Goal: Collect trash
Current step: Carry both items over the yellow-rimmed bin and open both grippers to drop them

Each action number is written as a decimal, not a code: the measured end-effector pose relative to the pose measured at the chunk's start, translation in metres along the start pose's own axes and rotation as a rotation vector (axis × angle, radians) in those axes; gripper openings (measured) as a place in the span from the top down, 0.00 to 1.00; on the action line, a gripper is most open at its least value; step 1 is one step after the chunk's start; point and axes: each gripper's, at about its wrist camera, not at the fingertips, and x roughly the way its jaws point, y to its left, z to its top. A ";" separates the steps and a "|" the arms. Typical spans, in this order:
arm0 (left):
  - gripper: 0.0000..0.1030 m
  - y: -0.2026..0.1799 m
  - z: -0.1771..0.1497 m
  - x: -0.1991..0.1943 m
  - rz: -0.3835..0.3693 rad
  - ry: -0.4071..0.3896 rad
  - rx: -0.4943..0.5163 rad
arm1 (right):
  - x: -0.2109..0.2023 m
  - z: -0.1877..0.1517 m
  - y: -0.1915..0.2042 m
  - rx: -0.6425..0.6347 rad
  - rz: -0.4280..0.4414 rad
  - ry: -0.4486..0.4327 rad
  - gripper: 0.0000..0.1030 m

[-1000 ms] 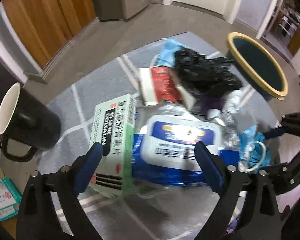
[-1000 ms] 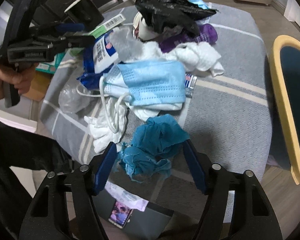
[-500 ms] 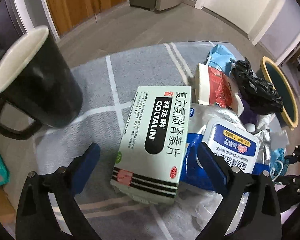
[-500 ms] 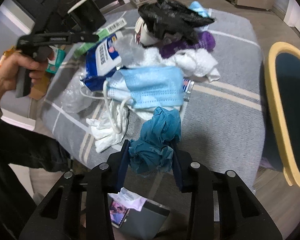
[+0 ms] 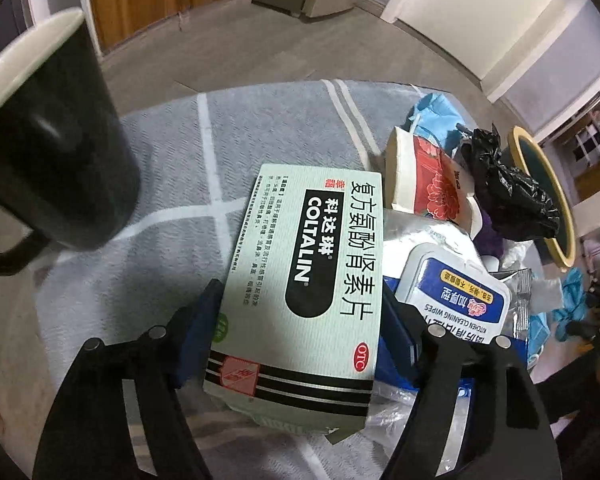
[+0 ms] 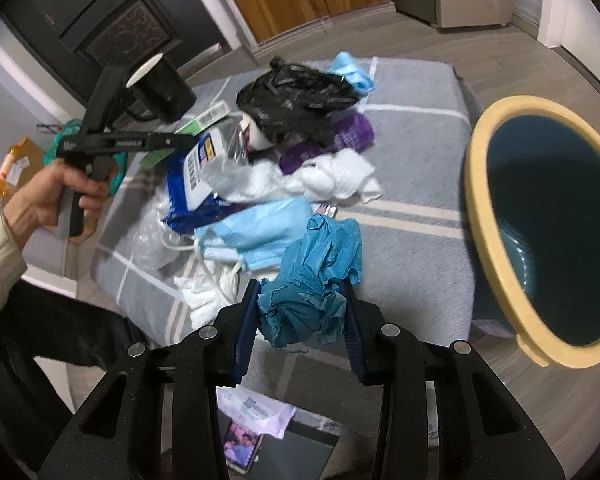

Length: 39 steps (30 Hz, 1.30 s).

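Note:
A pale green medicine box (image 5: 300, 264) lies on the grey checked cloth (image 5: 172, 168). My left gripper (image 5: 300, 320) is over its near end with the jaws closing, and the blue pads (image 5: 204, 320) touch the box's two long sides. In the right wrist view a hand (image 6: 60, 196) holds that left gripper (image 6: 180, 140) at the pile's far left. My right gripper (image 6: 300, 308) is shut on a crumpled teal wad (image 6: 312, 280), held a little above the cloth. A dark bin with a yellow rim (image 6: 496, 264) stands open to the right.
A black mug (image 5: 48, 152) stands just left of the box. A wipes pack (image 5: 452, 292), a red and white paper cup (image 5: 420, 184), a black bag (image 6: 296, 96), a blue face mask (image 6: 260, 232) and white tissues (image 6: 340, 176) crowd the cloth. A phone (image 6: 240, 448) lies below.
My left gripper shifted left from the wipes pack to the medicine box, and its jaws narrowed onto it. My right gripper closed on the teal wad and raised it toward the bin side.

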 end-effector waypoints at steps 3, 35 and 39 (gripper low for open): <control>0.30 -0.002 0.002 -0.017 0.046 -0.036 -0.018 | -0.005 0.004 0.001 0.000 -0.001 -0.026 0.61; 0.29 -0.312 0.052 -0.012 -0.085 -0.119 0.379 | -0.077 -0.004 -0.086 0.167 -0.369 -0.252 0.61; 0.29 -0.331 0.056 0.015 -0.101 -0.086 0.407 | -0.075 -0.009 -0.104 0.211 -0.407 -0.235 0.61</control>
